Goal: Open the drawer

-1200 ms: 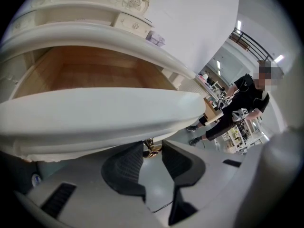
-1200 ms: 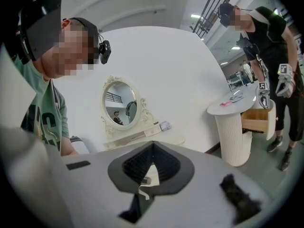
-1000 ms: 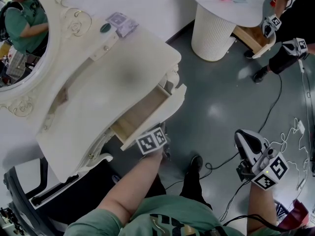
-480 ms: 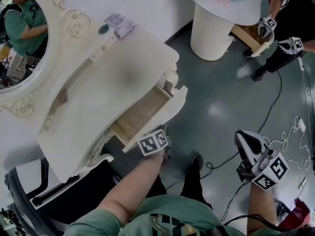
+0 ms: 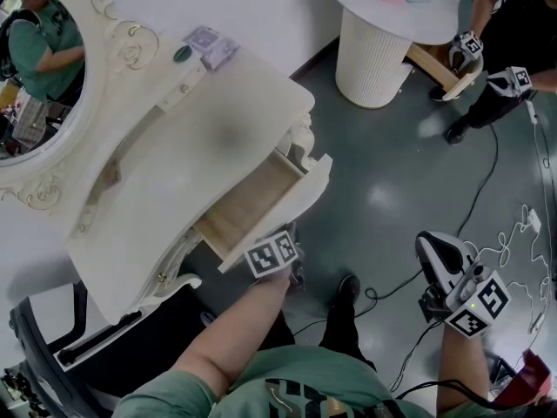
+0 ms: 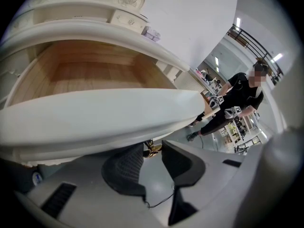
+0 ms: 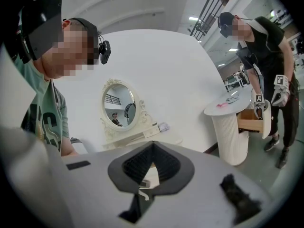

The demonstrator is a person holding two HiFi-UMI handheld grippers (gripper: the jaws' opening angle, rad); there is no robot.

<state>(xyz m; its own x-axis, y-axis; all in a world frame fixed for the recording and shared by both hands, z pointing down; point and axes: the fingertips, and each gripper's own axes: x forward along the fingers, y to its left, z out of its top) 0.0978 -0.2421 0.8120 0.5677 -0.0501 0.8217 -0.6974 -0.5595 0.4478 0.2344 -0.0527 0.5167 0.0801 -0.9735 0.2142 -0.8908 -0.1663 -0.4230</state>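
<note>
The cream dressing table [image 5: 218, 129] has its drawer [image 5: 248, 203] pulled out, and the bare wood inside shows. My left gripper [image 5: 280, 255] sits at the curved drawer front [image 5: 291, 207]. In the left gripper view the drawer front [image 6: 104, 118] fills the frame above the jaws. The left gripper [image 6: 152, 152] is shut on the small brass handle [image 6: 154, 149] under its lower edge. My right gripper [image 5: 435, 259] hangs apart over the grey floor at the right. In its own view the right gripper [image 7: 152, 146] is shut with nothing in it.
A round white side table [image 5: 392, 24] stands at the back right, where another person [image 5: 509, 24] works with grippers. Cables [image 5: 487, 233] trail over the floor. An oval mirror [image 5: 39, 59] rises at the left. A black chair [image 5: 87, 347] is near my left side.
The drawer has slid out a little further with my left gripper on its handle. My right gripper has stayed in place.
</note>
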